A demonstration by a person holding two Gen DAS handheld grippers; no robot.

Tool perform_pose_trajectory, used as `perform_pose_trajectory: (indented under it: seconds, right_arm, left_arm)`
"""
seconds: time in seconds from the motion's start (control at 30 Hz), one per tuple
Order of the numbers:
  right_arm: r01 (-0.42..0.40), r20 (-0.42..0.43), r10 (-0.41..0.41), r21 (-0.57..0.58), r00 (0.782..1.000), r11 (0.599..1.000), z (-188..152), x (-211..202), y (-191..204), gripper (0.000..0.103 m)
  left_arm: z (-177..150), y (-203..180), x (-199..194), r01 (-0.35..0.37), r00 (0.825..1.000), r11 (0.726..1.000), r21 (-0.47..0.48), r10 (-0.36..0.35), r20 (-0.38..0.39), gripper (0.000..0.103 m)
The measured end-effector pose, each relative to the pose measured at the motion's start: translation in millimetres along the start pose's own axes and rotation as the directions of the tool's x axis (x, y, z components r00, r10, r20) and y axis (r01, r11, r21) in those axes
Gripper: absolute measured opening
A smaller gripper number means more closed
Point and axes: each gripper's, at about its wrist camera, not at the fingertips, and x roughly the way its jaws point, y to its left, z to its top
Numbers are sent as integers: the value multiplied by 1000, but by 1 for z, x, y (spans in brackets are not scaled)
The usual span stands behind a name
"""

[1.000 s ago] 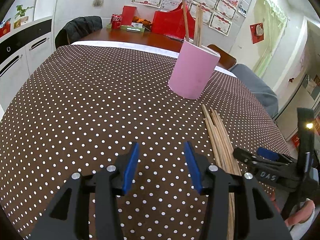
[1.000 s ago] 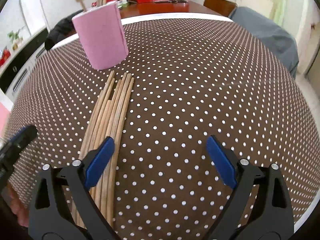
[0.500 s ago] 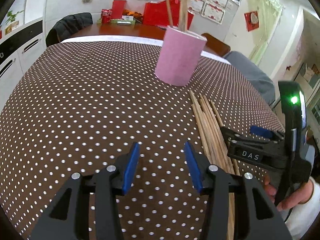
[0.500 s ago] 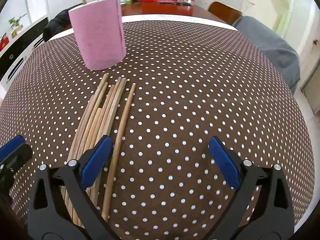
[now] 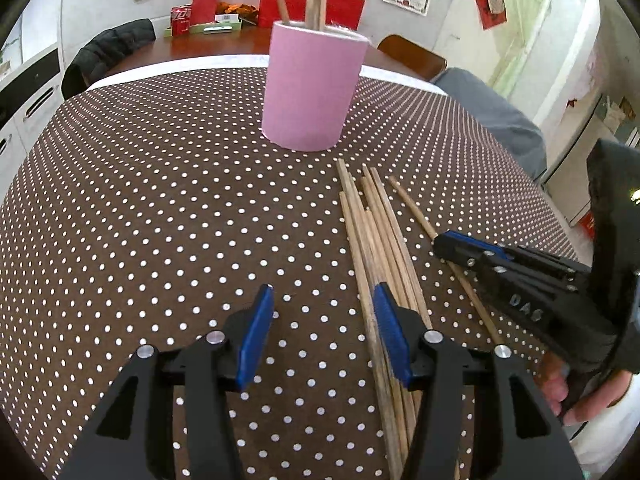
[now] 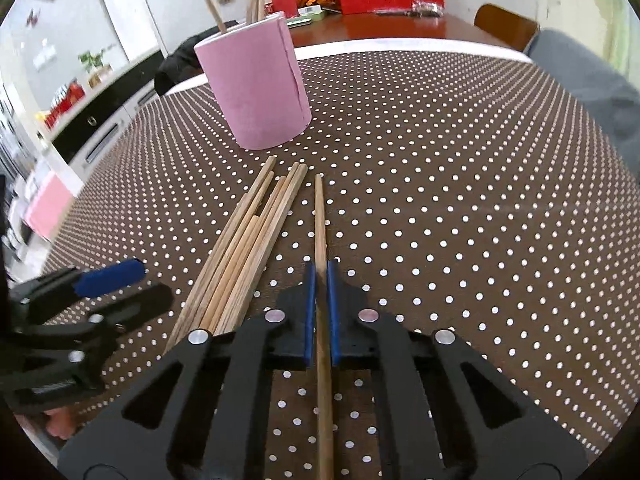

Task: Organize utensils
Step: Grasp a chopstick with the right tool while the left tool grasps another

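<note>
The counter (image 6: 460, 200), under its brown white-dotted cloth, carries a tall pink holder (image 6: 256, 88) with a few wooden sticks already standing in it. Just in front of the holder lies a loose bundle of chopsticks (image 6: 244, 248) — pale, slender, slightly tapered, fanned at the far ends. One single chopstick (image 6: 319, 216) lies apart to the bundle's right side, and the right gripper (image 6: 319, 312) has just closed its fingers on it, clenched near the stick's middle. To do this well, I judge it should lift straight up, tilt the stick upright and lower it into the holder without knocking it (it looks light). The left gripper (image 5: 320, 332) hovers half-spread over the bundle's near end, grasping nothing.
</note>
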Motion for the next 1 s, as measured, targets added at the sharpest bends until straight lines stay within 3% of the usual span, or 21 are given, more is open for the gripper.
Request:
perform_pose_trajectory:
  seconds: [0.37,1.0]
  right_arm:
    - [-50,0,50,39,999,998,1,-5,-13,7]
    - [-80,0,80,63,997,995,-2,-12,-22,6]
  left_arm:
    - [11,-18,18,-88,996,994,64,89,-23,60]
    - [23,-7,18,-202,976,979,42,204,-80,60]
